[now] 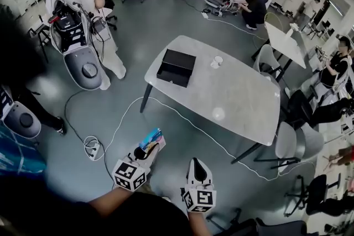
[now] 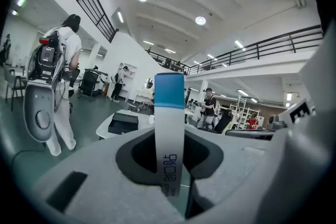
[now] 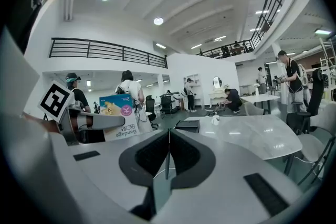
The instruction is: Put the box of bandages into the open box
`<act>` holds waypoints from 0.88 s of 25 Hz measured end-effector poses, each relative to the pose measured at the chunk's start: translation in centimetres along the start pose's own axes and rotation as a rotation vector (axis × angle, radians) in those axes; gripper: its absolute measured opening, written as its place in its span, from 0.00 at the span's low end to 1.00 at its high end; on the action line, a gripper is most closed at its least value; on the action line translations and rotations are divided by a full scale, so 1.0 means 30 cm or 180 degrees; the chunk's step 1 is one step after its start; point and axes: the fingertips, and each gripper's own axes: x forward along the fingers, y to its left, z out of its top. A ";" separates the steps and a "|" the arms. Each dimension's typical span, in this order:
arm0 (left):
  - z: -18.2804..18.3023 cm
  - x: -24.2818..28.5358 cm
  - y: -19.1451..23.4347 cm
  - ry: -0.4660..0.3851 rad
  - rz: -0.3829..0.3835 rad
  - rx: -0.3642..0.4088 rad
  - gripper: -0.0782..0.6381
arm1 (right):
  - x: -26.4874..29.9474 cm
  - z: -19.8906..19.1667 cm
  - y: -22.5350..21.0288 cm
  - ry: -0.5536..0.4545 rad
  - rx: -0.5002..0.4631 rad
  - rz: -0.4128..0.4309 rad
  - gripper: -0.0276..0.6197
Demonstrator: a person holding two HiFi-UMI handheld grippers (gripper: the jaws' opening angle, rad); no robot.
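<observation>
Left gripper point(image 1: 149, 151) clamps the box of bandages point(image 2: 169, 134) edge-on between its jaws. Right gripper point(image 3: 167, 157) beside it - jaws together, nothing in them. Open box point(image 1: 177, 67) sits on the table point(image 1: 238, 99), well ahead of both.

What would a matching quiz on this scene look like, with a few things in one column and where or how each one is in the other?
Things:
1. box of bandages
2. open box
3. right gripper
4. white cable

Places or states:
A. lies on the floor
B. jaws together, nothing between them
C. clamped in the left gripper
D. sits on the table, near a corner

Pairs: 1-C, 2-D, 3-B, 4-A
</observation>
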 end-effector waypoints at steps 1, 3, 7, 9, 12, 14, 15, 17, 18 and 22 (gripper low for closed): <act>0.020 0.026 0.032 -0.0004 -0.0014 0.0002 0.22 | 0.049 0.014 0.005 0.0012 -0.0016 0.0012 0.06; 0.062 0.077 0.110 -0.0004 -0.0027 -0.0015 0.22 | 0.160 0.043 0.018 0.0051 -0.0022 0.0032 0.06; 0.122 0.137 0.287 0.0082 -0.0075 -0.0114 0.22 | 0.357 0.114 0.084 0.0116 -0.0032 0.0041 0.06; 0.140 0.159 0.373 0.0139 -0.0108 -0.0136 0.22 | 0.439 0.141 0.122 0.0130 -0.0083 0.0038 0.06; 0.174 0.212 0.476 0.0193 -0.0202 -0.0135 0.22 | 0.553 0.168 0.150 0.0150 -0.0087 -0.0046 0.06; 0.196 0.248 0.521 0.0210 -0.0268 -0.0144 0.22 | 0.613 0.180 0.159 0.0164 -0.0092 -0.0114 0.06; 0.205 0.263 0.541 0.0221 -0.0296 -0.0159 0.22 | 0.638 0.186 0.164 0.0171 -0.0104 -0.0145 0.06; 0.228 0.289 0.581 0.0242 -0.0352 -0.0196 0.22 | 0.690 0.209 0.181 0.0167 -0.0132 -0.0189 0.06; 0.244 0.301 0.602 0.0248 -0.0380 -0.0206 0.22 | 0.716 0.225 0.194 0.0157 -0.0137 -0.0198 0.06; 0.274 0.352 0.667 0.0265 -0.0491 -0.0172 0.22 | 0.788 0.237 0.222 0.0183 -0.0114 -0.0246 0.06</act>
